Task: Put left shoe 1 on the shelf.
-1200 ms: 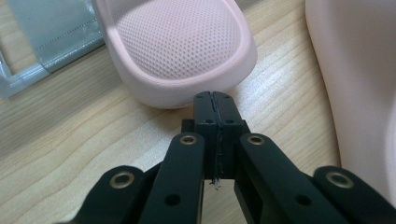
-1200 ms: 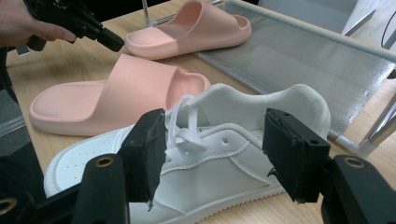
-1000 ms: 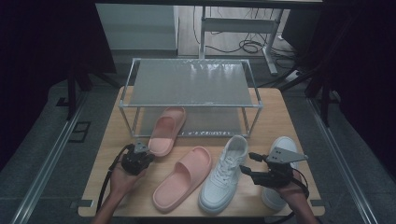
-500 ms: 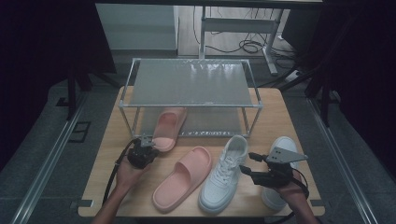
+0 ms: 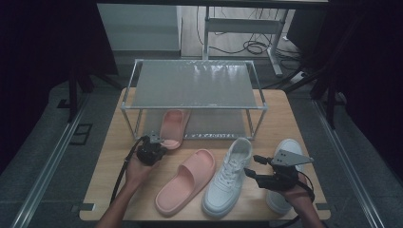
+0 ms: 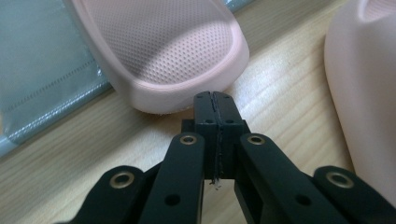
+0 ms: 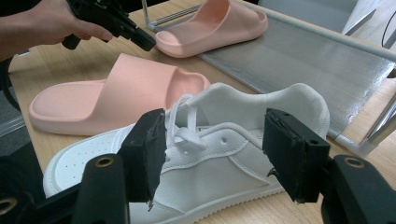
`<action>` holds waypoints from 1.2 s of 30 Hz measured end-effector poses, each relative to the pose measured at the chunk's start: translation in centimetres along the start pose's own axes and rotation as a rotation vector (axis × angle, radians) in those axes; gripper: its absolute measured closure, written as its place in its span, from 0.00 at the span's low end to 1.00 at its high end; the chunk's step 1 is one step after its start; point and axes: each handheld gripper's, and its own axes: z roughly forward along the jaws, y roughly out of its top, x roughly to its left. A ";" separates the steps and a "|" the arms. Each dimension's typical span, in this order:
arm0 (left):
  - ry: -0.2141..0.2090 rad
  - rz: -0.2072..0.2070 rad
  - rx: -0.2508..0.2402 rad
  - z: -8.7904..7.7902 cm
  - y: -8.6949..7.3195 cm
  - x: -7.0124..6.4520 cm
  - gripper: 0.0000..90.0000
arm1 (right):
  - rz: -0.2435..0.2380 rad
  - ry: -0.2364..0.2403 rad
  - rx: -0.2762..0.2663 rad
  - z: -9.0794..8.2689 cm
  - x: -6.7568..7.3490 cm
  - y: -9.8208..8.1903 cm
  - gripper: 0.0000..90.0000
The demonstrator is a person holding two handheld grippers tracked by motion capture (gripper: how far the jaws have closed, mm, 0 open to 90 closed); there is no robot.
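Left gripper (image 6: 215, 100): your two black jaws are pressed flat together with nothing between them. Their joined tip sits at the rounded heel rim of the pale pink rubber slide sandal (image 6: 182, 51), touching it or all but touching; you cannot tell which from the left gripper view. In the high view that left gripper (image 5: 159, 144) points up the table at the same sandal (image 5: 173, 127), whose toe end lies on the lower shelf of the rack and whose heel end lies on the table's wood.

Right gripper (image 7: 212, 154): your jaws stand wide apart and grip nothing. The white lace-up low-top sneaker (image 7: 219, 154) lies just beyond the two foam-faced pads, its laces and collar showing in the gap between them; neither pad presses on it. In the high view the right gripper (image 5: 256, 166) is beside the sneaker's (image 5: 228, 178) right flank, near the heel.

Second pink slide sandal (image 5: 187, 180): flat on the table between your two hands, just left of the white sneaker, toe pointing up and to the right.

Second white sneaker (image 5: 287, 149): at the right edge of the table, partly covered by your right hand and the gripper's grey three-cornered plate.

Metal-framed two-tier shoe rack with grey mesh shelves (image 5: 195, 85): stands at the far half of the table, open front facing you.

Light wooden table (image 5: 275, 114): bears everything listed.
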 end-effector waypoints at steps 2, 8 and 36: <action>0.002 -0.007 -0.001 0.3 0.2 0.0 1.00 | 0.000 -0.001 0.000 0.0 0.0 0.0 0.44; 0.009 -0.012 -0.004 1.0 0.9 0.2 1.00 | 0.002 0.000 -0.001 0.0 0.0 0.0 0.44; 0.054 -0.109 -0.024 4.0 3.2 1.1 1.00 | 0.001 -0.004 -0.003 -0.2 -0.2 -0.1 0.45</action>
